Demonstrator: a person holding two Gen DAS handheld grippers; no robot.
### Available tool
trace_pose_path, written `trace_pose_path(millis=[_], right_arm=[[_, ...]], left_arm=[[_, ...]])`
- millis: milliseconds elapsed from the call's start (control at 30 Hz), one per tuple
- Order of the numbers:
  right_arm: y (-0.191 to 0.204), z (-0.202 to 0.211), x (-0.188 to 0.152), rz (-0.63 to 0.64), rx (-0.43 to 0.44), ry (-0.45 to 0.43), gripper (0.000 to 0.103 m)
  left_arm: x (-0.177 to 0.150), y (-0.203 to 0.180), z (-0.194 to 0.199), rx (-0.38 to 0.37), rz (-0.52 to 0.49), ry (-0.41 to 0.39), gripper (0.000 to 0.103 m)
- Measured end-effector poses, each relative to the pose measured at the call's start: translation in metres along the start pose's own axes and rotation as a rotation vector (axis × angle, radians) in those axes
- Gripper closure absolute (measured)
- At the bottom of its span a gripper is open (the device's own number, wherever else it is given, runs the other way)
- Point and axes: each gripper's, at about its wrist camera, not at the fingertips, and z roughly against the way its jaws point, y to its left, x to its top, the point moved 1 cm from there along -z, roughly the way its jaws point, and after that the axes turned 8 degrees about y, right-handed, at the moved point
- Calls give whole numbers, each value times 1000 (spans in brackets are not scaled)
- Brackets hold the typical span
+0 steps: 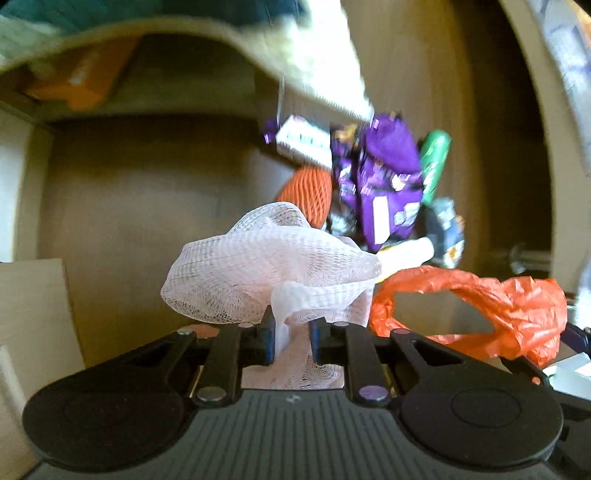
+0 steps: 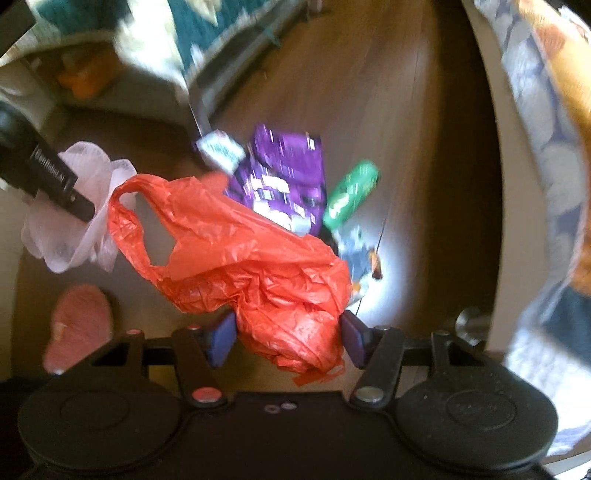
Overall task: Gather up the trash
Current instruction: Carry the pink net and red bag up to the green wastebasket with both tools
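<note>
My left gripper points down at the floor and is shut on a white foam net, which bunches above its blue pads. In the right wrist view the same net hangs at the left. My right gripper is shut on a crumpled orange plastic bag, whose handles spread toward the net. On the wooden floor below lie a purple wrapper, a green can, a small white box and a blue-white wrapper. An orange net lies beside the purple wrapper.
A pink slipper lies on the floor at the lower left. A teal and cream blanket hangs over a furniture edge at the top. A patterned cloth fills the right side. Brown floor stretches left of the trash.
</note>
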Motion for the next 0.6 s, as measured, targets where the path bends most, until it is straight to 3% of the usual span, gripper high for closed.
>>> trace_pose_path(millis=[400, 600], right_arm=[[9, 205, 77, 3, 18, -170, 43], [18, 293, 111, 32, 1, -266, 43]], left_arm=[[-12, 30, 228, -41, 51, -232, 86], [-13, 42, 324, -68, 63, -355, 86]])
